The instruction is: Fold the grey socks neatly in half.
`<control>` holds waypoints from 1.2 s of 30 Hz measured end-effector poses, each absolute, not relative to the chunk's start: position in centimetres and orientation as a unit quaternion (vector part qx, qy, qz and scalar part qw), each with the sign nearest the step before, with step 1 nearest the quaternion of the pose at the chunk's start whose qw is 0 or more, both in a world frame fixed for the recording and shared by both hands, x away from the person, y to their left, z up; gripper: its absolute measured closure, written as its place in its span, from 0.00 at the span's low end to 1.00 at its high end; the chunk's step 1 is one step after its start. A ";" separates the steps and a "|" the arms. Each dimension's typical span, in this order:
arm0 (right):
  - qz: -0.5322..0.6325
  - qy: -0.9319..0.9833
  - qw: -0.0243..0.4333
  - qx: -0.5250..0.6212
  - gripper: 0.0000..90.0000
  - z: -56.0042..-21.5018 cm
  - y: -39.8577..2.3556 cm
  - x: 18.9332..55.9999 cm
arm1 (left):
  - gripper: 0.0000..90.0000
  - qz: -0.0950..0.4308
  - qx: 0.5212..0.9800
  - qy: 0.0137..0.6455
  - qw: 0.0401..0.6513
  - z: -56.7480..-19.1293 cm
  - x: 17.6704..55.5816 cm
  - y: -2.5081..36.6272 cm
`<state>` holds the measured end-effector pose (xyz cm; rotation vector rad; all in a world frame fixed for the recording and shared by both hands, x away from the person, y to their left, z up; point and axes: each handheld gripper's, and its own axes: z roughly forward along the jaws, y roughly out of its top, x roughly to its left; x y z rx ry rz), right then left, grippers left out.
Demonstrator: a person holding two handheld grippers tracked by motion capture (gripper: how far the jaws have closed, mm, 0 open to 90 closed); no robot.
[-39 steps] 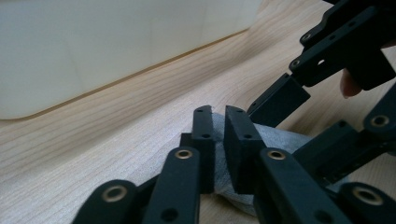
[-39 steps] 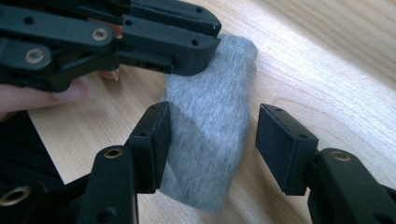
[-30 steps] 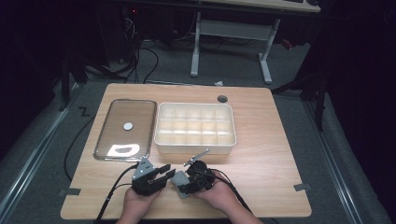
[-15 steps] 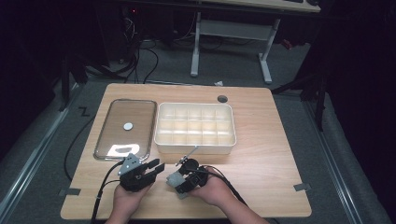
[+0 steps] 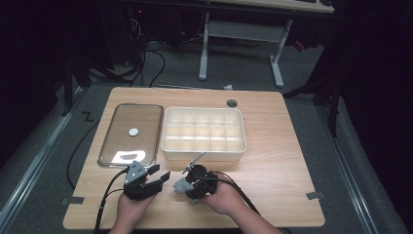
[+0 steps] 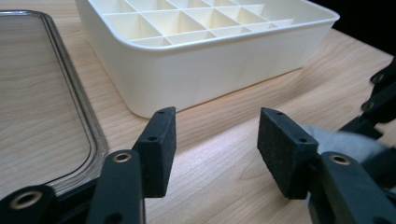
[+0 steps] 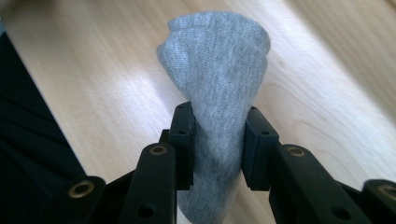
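A small grey sock stands bunched between the jaws of my right gripper, which has just been closing and now presses on it from both sides. In the high view the right gripper lies near the table's front edge, with the sock at its tips. My left gripper sits just to its left. Its jaws have just been opening and hold nothing. In the left gripper view, bare wood shows between the pads of the left gripper, and the sock is a blur at the right.
A cream box divided into several compartments stands mid-table, close ahead of both grippers. A clear flat tray with a small white disc on it lies to its left. Cables trail off the front edge.
The left gripper has drawn a little to the left, away from the right one, and its jaws stand wider. The right gripper stays in place with the sock.
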<state>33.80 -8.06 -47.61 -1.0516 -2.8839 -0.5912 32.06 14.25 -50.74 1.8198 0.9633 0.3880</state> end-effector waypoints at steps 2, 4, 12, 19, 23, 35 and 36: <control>-0.189 -0.918 -0.001 -0.348 0.78 -47.5 -8.6 33.8 | 0.50 0.162 0.760 0.396 0.489 -50.9 32.0 14.2; -0.189 -0.916 -0.004 -0.355 0.78 -47.4 -9.1 33.8 | 0.49 0.167 0.770 0.393 0.473 -51.1 31.9 14.1; -0.195 -0.903 -0.016 -0.382 0.78 -47.3 -11.5 33.9 | 0.48 0.168 0.800 0.382 0.431 -52.4 30.8 15.1; -0.197 -0.895 -0.030 -0.399 0.78 -46.6 -13.9 34.0 | 0.44 0.175 0.801 0.388 0.420 -52.4 29.3 17.4; -0.191 -0.892 -0.041 -0.408 0.78 -46.4 -15.3 34.2 | 0.43 0.162 0.795 0.403 0.423 -52.7 29.5 18.2; -0.190 -0.865 -0.059 -0.460 0.78 -45.6 -19.9 34.5 | 0.41 0.167 0.801 0.399 0.413 -53.1 29.9 17.8; -0.191 -0.864 -0.061 -0.462 0.78 -45.6 -20.2 34.5 | 0.41 0.166 0.802 0.398 0.414 -53.1 29.9 17.8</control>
